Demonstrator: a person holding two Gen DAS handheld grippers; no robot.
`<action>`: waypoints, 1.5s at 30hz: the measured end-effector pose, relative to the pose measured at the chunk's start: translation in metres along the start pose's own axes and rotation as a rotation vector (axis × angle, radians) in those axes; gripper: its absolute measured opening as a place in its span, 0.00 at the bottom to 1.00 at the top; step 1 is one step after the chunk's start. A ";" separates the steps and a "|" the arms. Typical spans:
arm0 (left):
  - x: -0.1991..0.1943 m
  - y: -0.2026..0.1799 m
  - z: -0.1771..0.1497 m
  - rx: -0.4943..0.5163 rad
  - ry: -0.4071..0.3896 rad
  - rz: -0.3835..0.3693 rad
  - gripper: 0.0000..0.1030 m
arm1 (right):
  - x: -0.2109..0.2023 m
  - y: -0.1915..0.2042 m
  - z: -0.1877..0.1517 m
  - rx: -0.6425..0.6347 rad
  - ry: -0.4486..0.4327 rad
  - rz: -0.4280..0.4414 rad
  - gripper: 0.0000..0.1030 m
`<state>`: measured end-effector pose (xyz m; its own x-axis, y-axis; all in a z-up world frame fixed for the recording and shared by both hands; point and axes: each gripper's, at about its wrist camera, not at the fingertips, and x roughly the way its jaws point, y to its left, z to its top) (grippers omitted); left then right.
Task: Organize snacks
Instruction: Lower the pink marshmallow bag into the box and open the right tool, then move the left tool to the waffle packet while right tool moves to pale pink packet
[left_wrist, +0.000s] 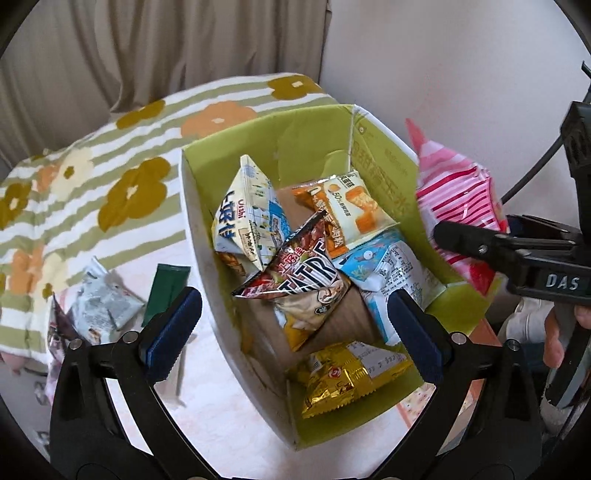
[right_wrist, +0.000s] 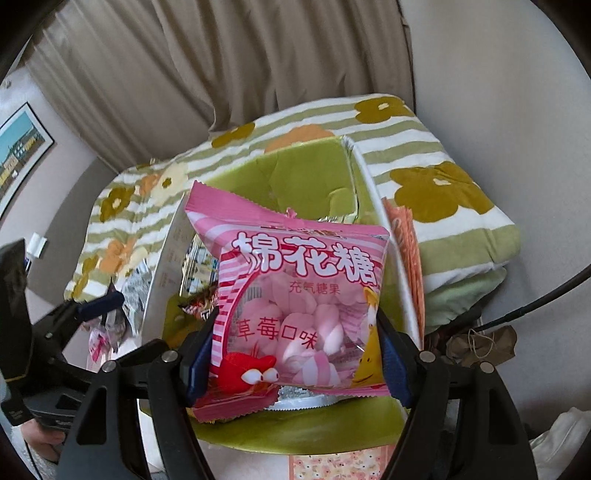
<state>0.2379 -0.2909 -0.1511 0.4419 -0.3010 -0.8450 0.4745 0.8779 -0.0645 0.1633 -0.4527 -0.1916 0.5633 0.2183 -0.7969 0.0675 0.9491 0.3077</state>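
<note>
A green-lined cardboard box (left_wrist: 295, 140) stands open on the table and holds several snack packets, among them a white-blue one (left_wrist: 247, 210), an orange one (left_wrist: 347, 210) and a gold one (left_wrist: 343, 380). My left gripper (left_wrist: 295, 328) is open and empty, its jaws wide over the box's near side. My right gripper (right_wrist: 295, 362) is shut on a pink marshmallow bag (right_wrist: 295, 295) and holds it above the box (right_wrist: 306, 173). The bag also shows in the left wrist view (left_wrist: 458, 195) at the box's right edge.
Loose packets lie left of the box: a grey-white one (left_wrist: 103, 302) and a dark green one (left_wrist: 166, 291). A flowered striped blanket (left_wrist: 110, 147) lies behind, with a curtain and wall beyond. An orange packet (right_wrist: 406, 251) leans outside the box's right wall.
</note>
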 end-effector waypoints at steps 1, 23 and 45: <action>-0.001 0.000 -0.001 -0.002 -0.001 -0.001 0.97 | 0.002 0.001 0.000 -0.001 0.003 0.003 0.70; -0.045 0.004 -0.034 -0.077 -0.047 0.061 0.97 | -0.032 0.019 -0.015 -0.088 -0.066 0.078 1.00; -0.120 0.123 -0.165 -0.294 0.016 0.283 0.97 | -0.018 0.140 -0.047 -0.330 -0.039 0.250 1.00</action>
<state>0.1177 -0.0849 -0.1449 0.5105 -0.0287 -0.8594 0.0968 0.9950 0.0243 0.1241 -0.3135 -0.1583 0.5599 0.4484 -0.6968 -0.3390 0.8913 0.3013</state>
